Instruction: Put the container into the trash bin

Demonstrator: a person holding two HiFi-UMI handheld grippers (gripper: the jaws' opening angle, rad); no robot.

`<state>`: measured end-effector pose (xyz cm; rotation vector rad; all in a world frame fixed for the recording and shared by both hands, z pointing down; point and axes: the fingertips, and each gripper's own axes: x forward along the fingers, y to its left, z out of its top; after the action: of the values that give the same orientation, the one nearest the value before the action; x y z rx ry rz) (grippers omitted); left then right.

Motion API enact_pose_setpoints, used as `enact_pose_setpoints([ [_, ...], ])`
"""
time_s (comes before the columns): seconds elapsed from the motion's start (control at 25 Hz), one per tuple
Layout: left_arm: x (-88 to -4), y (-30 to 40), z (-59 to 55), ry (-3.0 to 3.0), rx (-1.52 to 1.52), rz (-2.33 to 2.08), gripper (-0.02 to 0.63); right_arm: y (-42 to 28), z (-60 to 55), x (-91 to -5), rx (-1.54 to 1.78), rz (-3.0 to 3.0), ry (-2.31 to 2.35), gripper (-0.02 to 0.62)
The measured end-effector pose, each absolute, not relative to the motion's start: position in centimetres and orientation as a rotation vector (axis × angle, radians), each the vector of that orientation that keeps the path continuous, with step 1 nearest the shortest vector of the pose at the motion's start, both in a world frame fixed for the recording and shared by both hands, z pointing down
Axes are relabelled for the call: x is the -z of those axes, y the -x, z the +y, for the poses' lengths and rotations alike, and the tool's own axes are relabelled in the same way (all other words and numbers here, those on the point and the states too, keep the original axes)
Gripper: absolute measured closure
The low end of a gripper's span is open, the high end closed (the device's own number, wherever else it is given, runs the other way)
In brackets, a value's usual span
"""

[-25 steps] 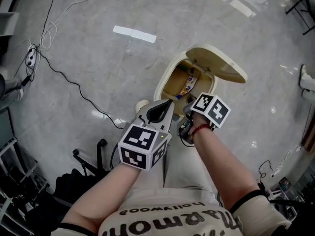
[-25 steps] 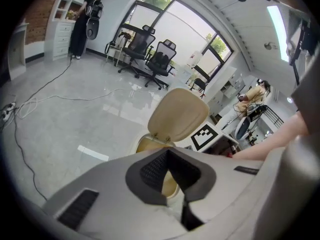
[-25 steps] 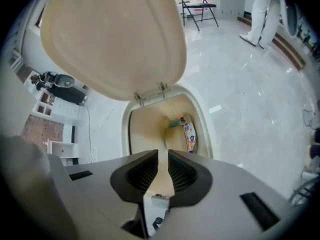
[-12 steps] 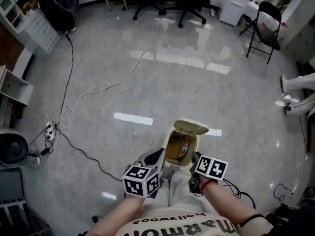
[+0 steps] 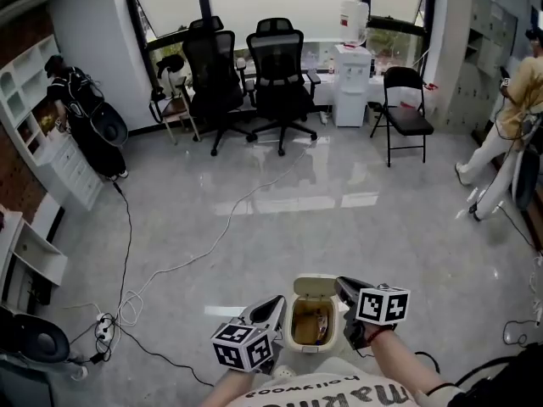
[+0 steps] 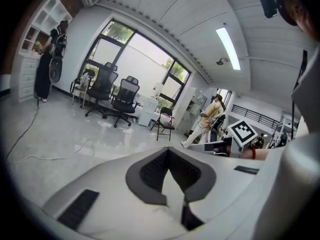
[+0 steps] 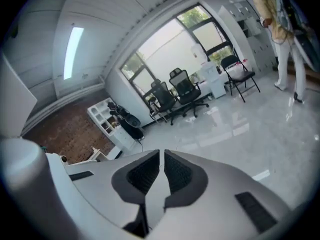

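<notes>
Left gripper (image 6: 167,153): in the left gripper view my two dark ribbed pads meet at their tips, clenched on nothing. Right gripper (image 7: 161,155): in its own view the pads stand closed to a hairline slit, likewise with nothing between them. Each gripper carries a cube of black-and-white square markers, the left cube (image 5: 242,347) and the right cube (image 5: 383,305); the markers bear patterns only, no lettering. The head view alone shows the cream plastic trash bin (image 5: 289,327) on the grey polished floor (image 5: 339,219), just beyond and between the two grippers, its lid (image 5: 315,284) raised at the far side. Brownish contents (image 5: 312,322) lie inside; they are too small for me to tell whether they are the container, and neither gripper holds it. On my shirt (image 5: 322,390) the small print reads "hollywood", upside down; the larger letters below are cut by the frame edge. Beyond the bin are a white cable (image 5: 212,236), two black office chairs (image 5: 280,66), a black folding chair (image 5: 405,113) and a white water dispenser (image 5: 350,83). A person (image 5: 509,117) stands at the right. Only the gripper views show the ceiling light strip (image 6: 229,46); only the right gripper view shows the brick wall (image 7: 65,134).
</notes>
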<state>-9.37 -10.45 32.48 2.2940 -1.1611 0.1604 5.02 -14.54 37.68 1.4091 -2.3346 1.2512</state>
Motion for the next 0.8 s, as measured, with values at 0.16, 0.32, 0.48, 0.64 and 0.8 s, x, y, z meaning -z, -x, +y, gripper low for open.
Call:
enact_pose_setpoints([
  [0.16, -28.3, 7.0, -9.1, -2.408, -0.137, -1.202, 0.615, -9.1, -15.0, -32.5, -1.086, -2.487, -1.462, 0.592],
  [0.32, -25.4, 6.1, -6.9, -2.426, -0.127, -1.279, 0.615, -11.7, -13.5, -26.8, -0.934, -2.638, -1.371, 0.592],
  [0.48, -23.9, 6.2, -4.8, -2.348, -0.042, -1.436, 0.615, -15.6, -10.5, -23.0, -0.713, -2.705, -1.282, 0.592],
  [0.64, -22.6, 4.0, -3.2, -2.327, 0.055, -1.542, 0.615, -19.9, -8.6, -23.6, -0.687, -2.7, -1.234, 0.592],
  [0.8, -22.8, 0.5, -0.3, -2.324, 0.057, -1.568, 0.615, -23.5, -6.7, -24.8, -0.701, -2.7, -1.221, 0.592],
])
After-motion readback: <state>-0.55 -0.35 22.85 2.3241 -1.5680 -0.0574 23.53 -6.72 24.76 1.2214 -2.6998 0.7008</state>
